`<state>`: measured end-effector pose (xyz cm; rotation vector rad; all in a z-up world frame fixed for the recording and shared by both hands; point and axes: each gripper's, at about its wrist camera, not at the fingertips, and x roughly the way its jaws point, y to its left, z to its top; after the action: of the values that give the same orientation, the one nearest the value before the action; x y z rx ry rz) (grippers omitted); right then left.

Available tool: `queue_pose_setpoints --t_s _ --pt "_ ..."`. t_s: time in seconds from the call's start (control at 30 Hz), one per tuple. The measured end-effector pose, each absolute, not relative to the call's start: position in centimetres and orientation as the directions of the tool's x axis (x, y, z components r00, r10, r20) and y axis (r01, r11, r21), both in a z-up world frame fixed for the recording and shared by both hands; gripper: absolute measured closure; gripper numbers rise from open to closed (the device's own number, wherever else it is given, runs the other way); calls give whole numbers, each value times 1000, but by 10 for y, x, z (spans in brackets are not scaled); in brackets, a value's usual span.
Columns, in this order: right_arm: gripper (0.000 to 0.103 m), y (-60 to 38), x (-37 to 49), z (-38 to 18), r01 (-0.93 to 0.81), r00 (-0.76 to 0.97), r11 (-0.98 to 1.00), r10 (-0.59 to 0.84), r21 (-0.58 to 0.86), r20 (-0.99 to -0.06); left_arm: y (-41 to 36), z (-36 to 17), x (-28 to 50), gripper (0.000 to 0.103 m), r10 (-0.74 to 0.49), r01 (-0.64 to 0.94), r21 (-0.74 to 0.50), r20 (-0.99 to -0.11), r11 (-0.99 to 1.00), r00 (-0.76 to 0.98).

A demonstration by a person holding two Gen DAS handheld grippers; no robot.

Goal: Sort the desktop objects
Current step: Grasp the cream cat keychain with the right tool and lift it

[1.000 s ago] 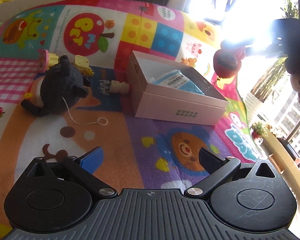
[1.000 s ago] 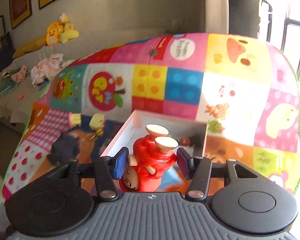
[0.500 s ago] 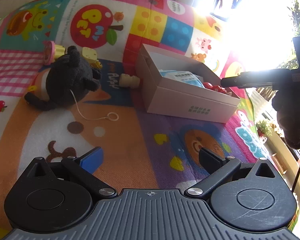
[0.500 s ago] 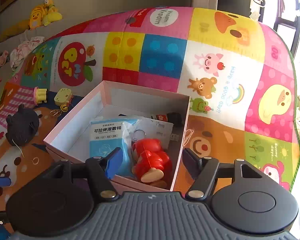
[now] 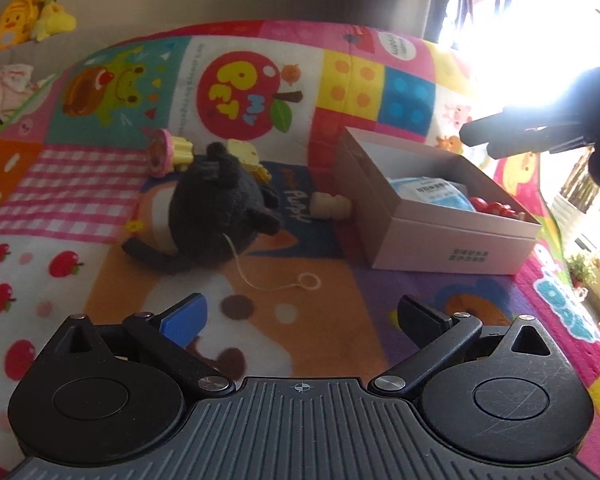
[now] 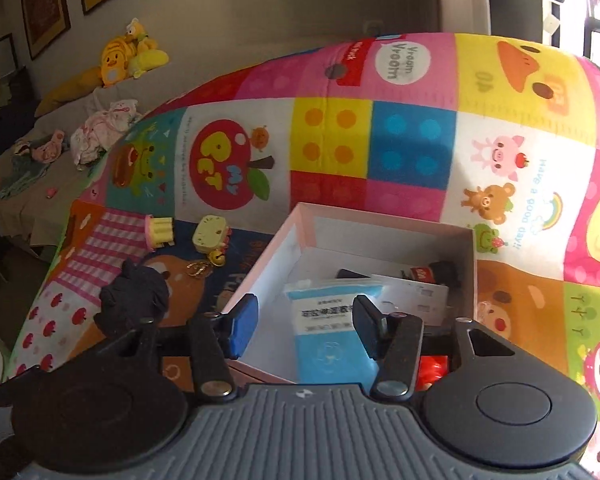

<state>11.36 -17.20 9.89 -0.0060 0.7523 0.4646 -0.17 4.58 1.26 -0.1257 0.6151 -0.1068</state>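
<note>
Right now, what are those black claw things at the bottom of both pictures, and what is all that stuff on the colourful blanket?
Those claws are grabbers. A person holds one in each hand, and each carries a small camera that looks out along its two fingers, so each picture comes from one hand.

The left gripper is wide open with nothing in it. In front of it, on the blanket, lie a black plush toy with a string and ring, a pink and yellow toy, a yellow toy and a small cream toy.

The right gripper hovers over a cardboard box. Its jaws have just been closing a little, but nothing is between them. Inside the box lie a blue packet and a red toy, partly hidden behind the gripper.

The job is tidying the toys away.
</note>
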Motion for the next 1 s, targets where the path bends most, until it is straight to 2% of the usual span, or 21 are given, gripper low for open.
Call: queue_pose_setpoints --t_s 0.1,0.33,0.37,0.43,0.5,0.53,0.6,0.63,0.8,1.0 --pt "46 -129 144 100 -429 580 883 430 189 -692 70 8 10 0 -64 -32 -156 -573 987 817" --pt "45 -30 236 60 -385 498 909 352 162 -793 81 0 12 0 -55 -71 -188 -593 979 803" --pt "39 -20 250 51 -362 492 918 337 164 -803 81 0 11 0 -58 -70 -190 -593 979 803" --pt "33 -5 271 35 -323 470 927 331 190 -818 81 -2 12 0 -63 -72 -200 -597 977 800" --pt "33 7 287 21 -287 448 936 319 204 -835 83 -4 13 0 -70 -77 -214 -605 974 793" --pt "33 12 293 14 -275 440 939 312 205 -842 84 -4 13 0 -73 -78 -220 -605 972 793" --pt "55 19 295 6 -300 416 934 311 194 -855 85 -4 13 0 -79 -78 -230 -601 970 795" --pt "60 20 292 6 -322 404 927 319 193 -857 85 -4 12 0 -81 -76 -232 -600 970 796" --pt "62 11 238 23 -471 392 872 339 130 -855 85 -3 12 0 -88 -72 -239 -597 968 797" --pt "65 -55 147 71 -609 380 779 454 152 -806 83 -4 12 0 -82 -72 -229 -600 971 796"
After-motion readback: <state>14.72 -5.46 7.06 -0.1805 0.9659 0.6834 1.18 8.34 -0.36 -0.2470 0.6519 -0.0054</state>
